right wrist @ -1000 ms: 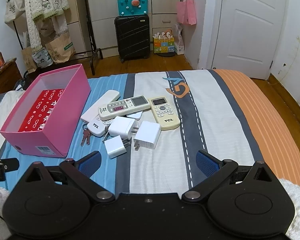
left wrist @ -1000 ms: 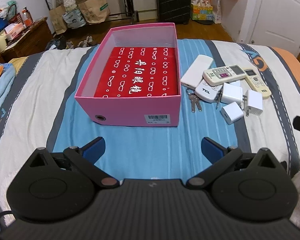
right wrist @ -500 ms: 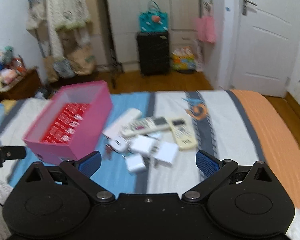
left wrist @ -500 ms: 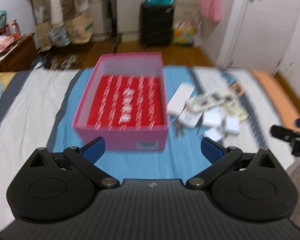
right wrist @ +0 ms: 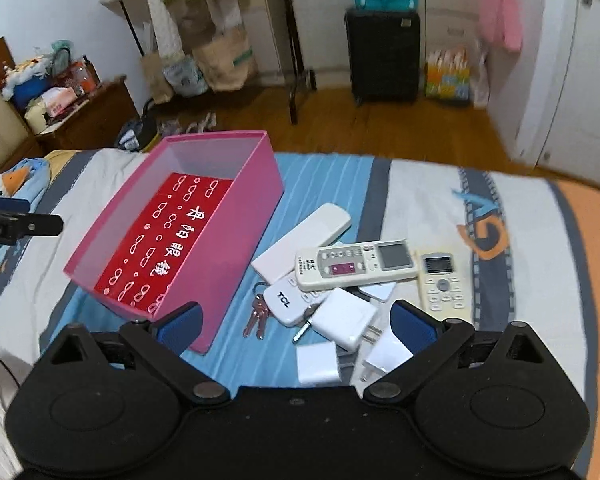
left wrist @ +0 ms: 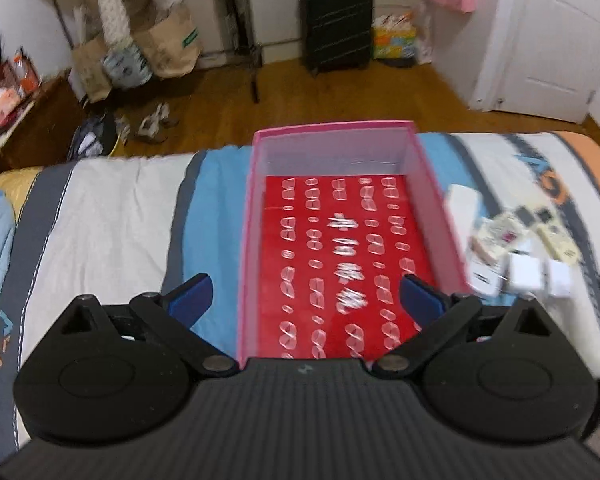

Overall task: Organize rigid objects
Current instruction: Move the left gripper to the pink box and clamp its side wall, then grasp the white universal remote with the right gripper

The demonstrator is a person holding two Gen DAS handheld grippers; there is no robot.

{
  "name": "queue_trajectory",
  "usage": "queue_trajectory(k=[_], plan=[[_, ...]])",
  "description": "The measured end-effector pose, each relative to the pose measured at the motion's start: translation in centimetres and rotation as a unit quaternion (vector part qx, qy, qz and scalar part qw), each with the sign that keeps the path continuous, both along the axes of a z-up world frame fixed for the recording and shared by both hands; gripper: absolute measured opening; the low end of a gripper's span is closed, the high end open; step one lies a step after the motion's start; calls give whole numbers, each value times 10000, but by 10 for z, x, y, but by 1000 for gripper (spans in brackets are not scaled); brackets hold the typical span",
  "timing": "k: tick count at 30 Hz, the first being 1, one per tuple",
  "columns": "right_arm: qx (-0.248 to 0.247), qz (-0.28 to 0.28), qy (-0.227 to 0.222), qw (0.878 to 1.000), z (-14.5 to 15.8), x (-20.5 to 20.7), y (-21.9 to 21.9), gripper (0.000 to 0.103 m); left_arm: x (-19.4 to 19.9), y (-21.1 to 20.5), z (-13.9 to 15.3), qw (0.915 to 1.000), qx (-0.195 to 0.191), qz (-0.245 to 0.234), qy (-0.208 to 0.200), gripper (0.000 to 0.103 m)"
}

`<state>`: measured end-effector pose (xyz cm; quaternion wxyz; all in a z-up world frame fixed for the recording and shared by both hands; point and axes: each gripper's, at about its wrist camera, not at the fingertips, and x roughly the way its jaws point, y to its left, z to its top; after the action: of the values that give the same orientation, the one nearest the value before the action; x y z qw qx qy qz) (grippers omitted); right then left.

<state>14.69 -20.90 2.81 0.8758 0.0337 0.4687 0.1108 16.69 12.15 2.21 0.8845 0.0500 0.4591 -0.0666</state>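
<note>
The right gripper (right wrist: 296, 322) is held wide apart above the near edge of a cluster of small items on the bed (right wrist: 532, 320), with nothing between its blue fingertips (right wrist: 414, 324). Directly under the gap, a small white charger cube (right wrist: 317, 362) and a white plug adapter (right wrist: 386, 354) with bare prongs are seen, and just beyond them a larger white charger (right wrist: 344, 322). A set of keys (right wrist: 258, 316) lies beside a white TCL remote (right wrist: 286, 304), close to the box's corner. Farther on, a white air-conditioner remote (right wrist: 356, 265) with a screen is laid across the pile, a cream remote (right wrist: 444, 286) rests to its right, and a plain white power bank (right wrist: 304, 236), or something like it, is angled alongside the box wall.

The left gripper (left wrist: 306, 300) is likewise spread wide and empty, hovering over the near end of the pink box (left wrist: 248, 240). The box is open, and only a red printed sheet (left wrist: 340, 260) is seen on its floor. In this view the pile is blurred at the right edge, so single items cannot be told apart there.

Beyond the bed, a wooden floor (right wrist: 380, 124), a black suitcase (right wrist: 382, 56) and a white door (left wrist: 548, 40) are visible.
</note>
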Motion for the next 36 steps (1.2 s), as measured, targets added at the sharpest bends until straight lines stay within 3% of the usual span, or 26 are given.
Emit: queue_trajectory(k=[3,6,7,10,15,18,20,23,25,27,31,34,36], plan=[[134,-81,387,9991,-9,34,0,101,40,13,-21,9992,-129,234,288,96],[212,-348,872,9954,-27,69,-3,101,69,36,-43,9920,-827,737,603,90],[200,-441,1032,9935,-35,80,-4,101,76,40,-49,9903,-884,862,642,89],[225,-732,1468,9862,-60,107,-7,100,86,40,-67,9919,-590,918,656,88],[512,-1400,1873,9709,-108,132,-22,96,88,31,-91,9960,-180,603,627,82],[660,-1701,2041,9618,-130,137,-31,95,92,37,-102,9949,-447,540,730,81],[742,-1821,2028,9593,-137,136,-38,94,95,42,-106,9940,-481,646,747,74],[962,-1893,2004,9564,-143,140,-44,85,98,42,-113,9946,-391,595,756,54],[1139,-1929,1993,9540,-149,143,-47,85,101,45,-118,9932,-444,673,840,28],[1166,-2001,1900,9541,-151,144,-47,85,102,47,-124,9929,-349,745,860,16],[769,-2058,1515,9637,-147,147,-42,86,103,50,-129,9922,-425,828,824,8],[693,-2070,1409,9657,-149,154,-44,90,102,50,-127,9918,-472,913,765,6],[568,-1989,1263,9702,-148,158,-42,87,100,49,-126,9920,-492,933,698,6]])
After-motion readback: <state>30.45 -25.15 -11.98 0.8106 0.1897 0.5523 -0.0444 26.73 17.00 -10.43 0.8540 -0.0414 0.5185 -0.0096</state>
